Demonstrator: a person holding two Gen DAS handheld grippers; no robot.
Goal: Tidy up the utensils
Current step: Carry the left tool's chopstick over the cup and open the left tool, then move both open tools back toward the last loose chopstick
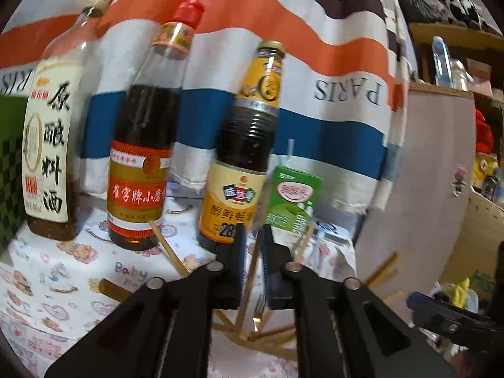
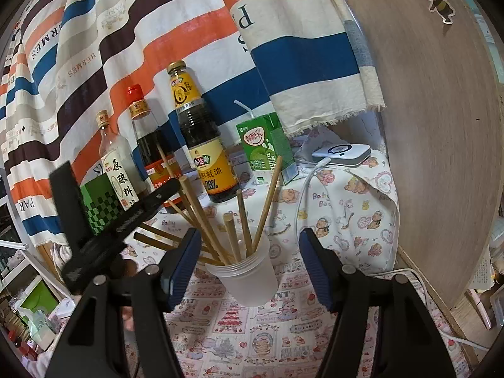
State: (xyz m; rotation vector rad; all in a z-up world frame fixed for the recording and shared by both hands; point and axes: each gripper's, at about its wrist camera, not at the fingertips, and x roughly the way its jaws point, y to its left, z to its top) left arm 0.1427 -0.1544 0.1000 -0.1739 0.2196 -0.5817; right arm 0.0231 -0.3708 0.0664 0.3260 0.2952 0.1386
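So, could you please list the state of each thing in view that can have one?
left claw: shut on a chopstick, over the cup
right claw: open, empty, cup between its fingers
plastic cup: upright, holding chopsticks
chopsticks in cup: leaning, fanned out
three sauce bottles: upright, capped
green drink carton: upright, straw inserted
white device: lying flat, cable attached

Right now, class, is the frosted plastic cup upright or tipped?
Upright: the frosted plastic cup stands on its base, wooden chopsticks fanning from its open mouth.
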